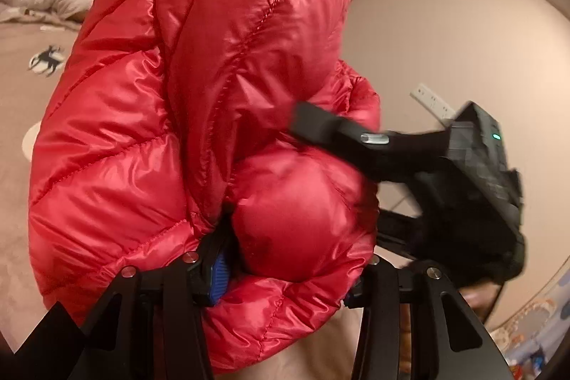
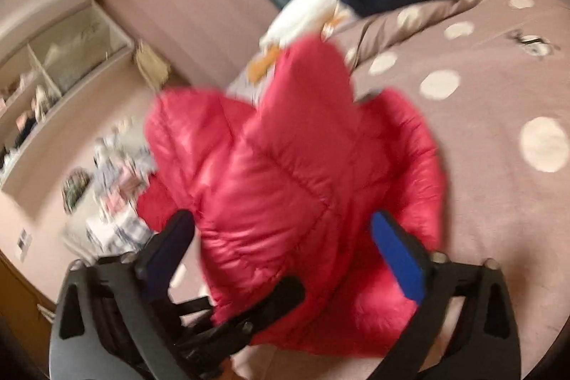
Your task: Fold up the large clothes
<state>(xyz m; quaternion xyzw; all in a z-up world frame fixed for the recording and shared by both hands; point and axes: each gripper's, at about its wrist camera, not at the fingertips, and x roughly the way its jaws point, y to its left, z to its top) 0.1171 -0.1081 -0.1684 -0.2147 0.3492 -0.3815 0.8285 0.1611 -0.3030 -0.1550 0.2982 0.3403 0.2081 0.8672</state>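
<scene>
Red puffer jacket (image 1: 171, 116) is bunched up and lifted off the bed (image 2: 481, 202), not laid flat yet, so folding looks barely begun imo. Left tongs (image 1: 285, 276) are clamped on a fat wad of the jacket near its lower edge, jaws about halfway apart w/ fabric filling the gap. Right tongs (image 2: 281, 259) stand open around the jacket, blue pads on either side; pic's too blurred to say they press on it. Left to do: spread it, sleeves in, fold over.
</scene>
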